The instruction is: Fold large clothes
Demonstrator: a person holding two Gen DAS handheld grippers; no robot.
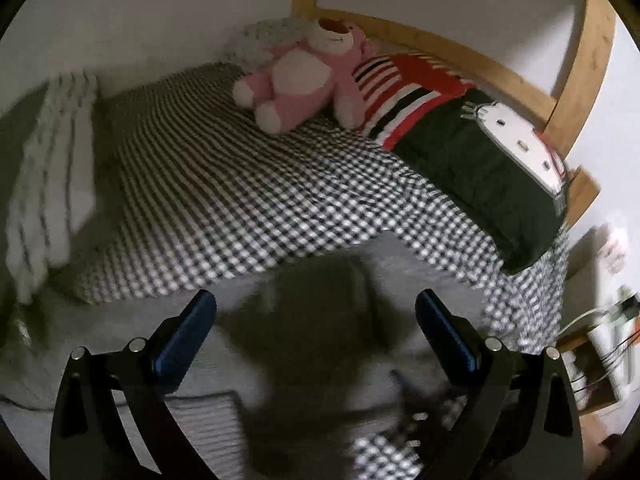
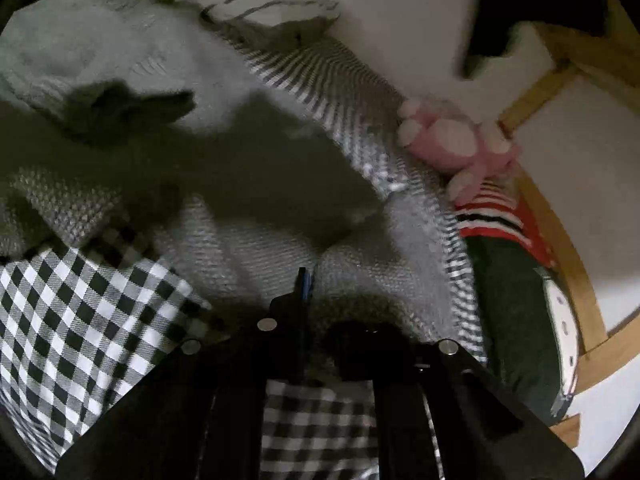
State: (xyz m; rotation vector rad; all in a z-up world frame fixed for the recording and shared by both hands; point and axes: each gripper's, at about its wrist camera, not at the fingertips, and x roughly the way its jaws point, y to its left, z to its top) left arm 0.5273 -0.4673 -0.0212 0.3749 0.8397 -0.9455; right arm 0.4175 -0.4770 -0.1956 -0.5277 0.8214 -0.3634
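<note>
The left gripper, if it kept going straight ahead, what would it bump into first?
Probably the grey knitted garment lying just ahead of the open left gripper, before the checkered bedsheet beyond. Blur makes depth uncertain.

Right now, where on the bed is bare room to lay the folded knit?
Free: the checked sheet between the pink plush bear and the grey knit. Crowded: the headboard side, with striped pillow and dark cushion.
</note>
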